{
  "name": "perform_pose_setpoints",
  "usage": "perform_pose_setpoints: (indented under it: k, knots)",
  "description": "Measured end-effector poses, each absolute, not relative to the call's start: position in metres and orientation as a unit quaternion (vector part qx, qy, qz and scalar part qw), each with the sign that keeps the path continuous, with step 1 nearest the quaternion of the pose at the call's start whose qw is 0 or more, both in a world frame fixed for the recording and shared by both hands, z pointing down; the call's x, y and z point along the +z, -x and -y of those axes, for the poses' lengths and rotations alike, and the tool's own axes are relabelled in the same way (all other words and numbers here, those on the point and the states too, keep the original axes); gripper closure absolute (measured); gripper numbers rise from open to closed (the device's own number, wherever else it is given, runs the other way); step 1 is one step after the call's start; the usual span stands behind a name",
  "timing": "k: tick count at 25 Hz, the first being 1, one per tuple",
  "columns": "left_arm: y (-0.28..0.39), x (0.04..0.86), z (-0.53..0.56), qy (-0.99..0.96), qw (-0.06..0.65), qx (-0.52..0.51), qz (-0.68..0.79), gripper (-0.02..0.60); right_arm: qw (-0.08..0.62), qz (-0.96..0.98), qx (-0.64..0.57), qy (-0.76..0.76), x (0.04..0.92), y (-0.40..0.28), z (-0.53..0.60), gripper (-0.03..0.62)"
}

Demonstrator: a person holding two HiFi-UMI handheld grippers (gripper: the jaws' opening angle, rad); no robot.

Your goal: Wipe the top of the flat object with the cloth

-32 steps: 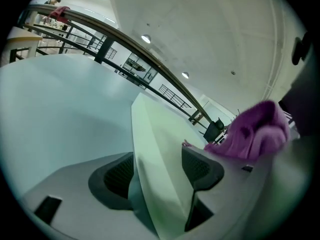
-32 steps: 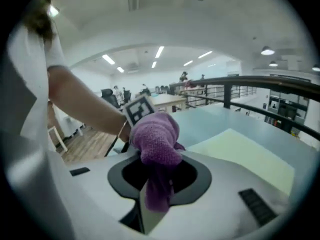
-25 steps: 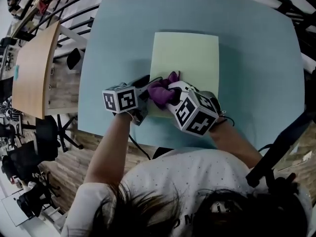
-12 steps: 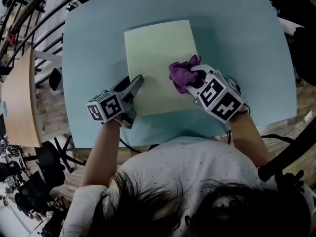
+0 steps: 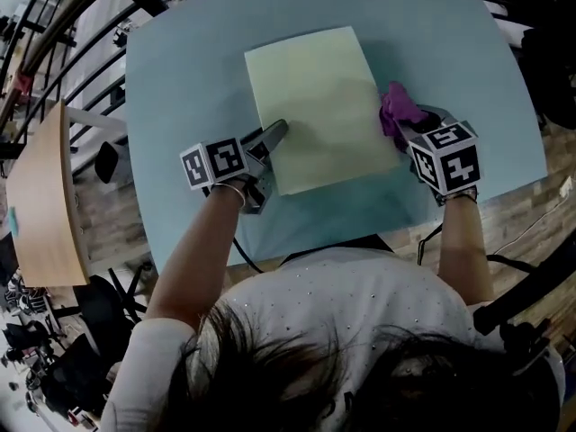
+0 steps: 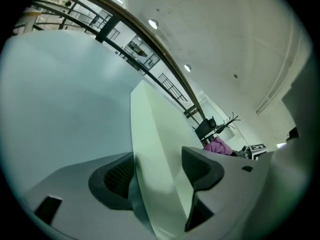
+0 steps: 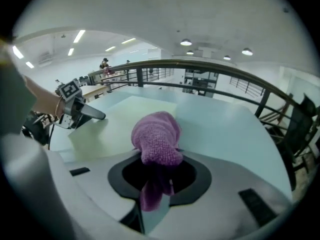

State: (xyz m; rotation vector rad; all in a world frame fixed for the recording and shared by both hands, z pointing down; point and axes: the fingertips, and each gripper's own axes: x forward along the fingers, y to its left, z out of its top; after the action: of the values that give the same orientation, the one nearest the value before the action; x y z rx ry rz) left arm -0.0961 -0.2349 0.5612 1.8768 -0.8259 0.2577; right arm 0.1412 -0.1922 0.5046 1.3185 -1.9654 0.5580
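A pale yellow-green flat sheet [image 5: 315, 106] lies on the light blue table [image 5: 180, 79]. My left gripper [image 5: 275, 133] is at the sheet's near left edge, and in the left gripper view the sheet [image 6: 150, 134] runs between its jaws, which are shut on it [image 6: 157, 166]. My right gripper [image 5: 405, 129] is shut on a bunched purple cloth [image 5: 396, 106], which sits at the sheet's right edge, partly over the bare table. In the right gripper view the cloth [image 7: 156, 136] sticks out above the gripper [image 7: 159, 171], with the sheet [image 7: 125, 119] and the left gripper [image 7: 92, 114] beyond it.
A wooden tabletop [image 5: 40, 205] stands to the left over a wood floor, with dark chairs [image 5: 99, 304] below it. Black railings [image 5: 54, 25] run along the far left. The table's near edge lies just below both grippers.
The right gripper has carried the cloth across the sheet from its near left part to its right edge. The left gripper has stayed at the sheet's left edge.
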Motion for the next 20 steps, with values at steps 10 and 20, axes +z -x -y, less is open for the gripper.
perform_pose_setpoints:
  k: [10, 20]
  knots:
    - [0.099, 0.561, 0.239, -0.783, 0.503, 0.106, 0.35, 0.285, 0.269, 0.865, 0.202, -0.371, 0.495, 0.082, 0.171, 0.5]
    - [0.093, 0.557, 0.236, -0.795, 0.48, 0.109, 0.353, 0.295, 0.424, 0.758, 0.104, -0.484, 0.515, -0.01, 0.159, 0.503]
